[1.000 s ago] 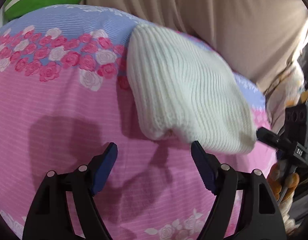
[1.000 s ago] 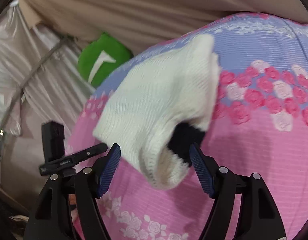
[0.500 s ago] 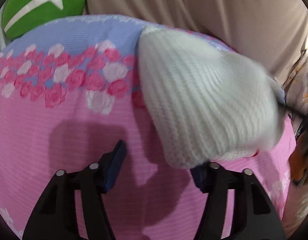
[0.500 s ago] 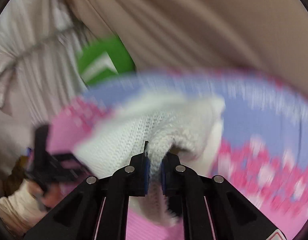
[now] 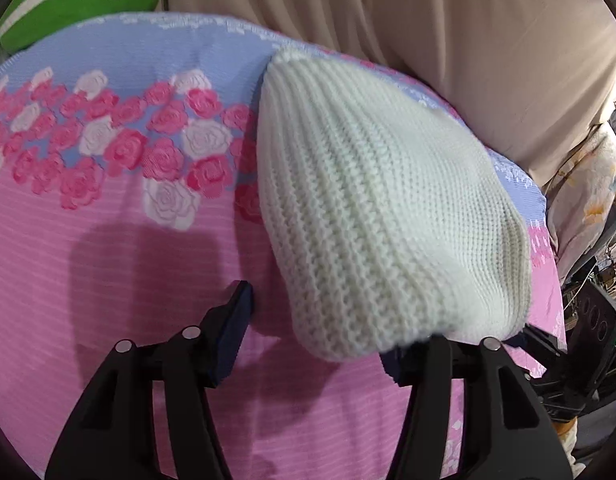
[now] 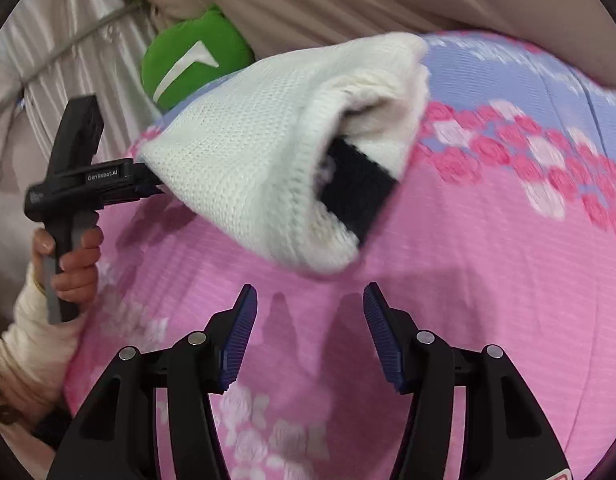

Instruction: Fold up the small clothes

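A white ribbed knit garment (image 5: 380, 208) lies folded over on a pink bedspread (image 5: 107, 280) printed with roses. Its open end (image 6: 348, 184) shows a dark navy band inside. My left gripper (image 5: 316, 352) is at the knit's near edge and its jaws are closing. The edge drapes over the right finger (image 5: 404, 364), while the left finger (image 5: 231, 336) stands clear of it. In the right wrist view the left gripper (image 6: 147, 182) meets the knit's left corner. My right gripper (image 6: 310, 320) sits just short of the open end, jaws opening, with nothing between them.
A green cushion (image 6: 187, 64) lies at the far end of the bed against beige fabric (image 5: 428, 20). A hand in a cream sleeve (image 6: 67, 264) holds the left gripper's handle. My right gripper (image 5: 548, 344) shows at the right rim of the left wrist view.
Half a second ago the right gripper was shut on the knit's open edge; now it has let go and drawn back. The left jaws have narrowed around the near edge.
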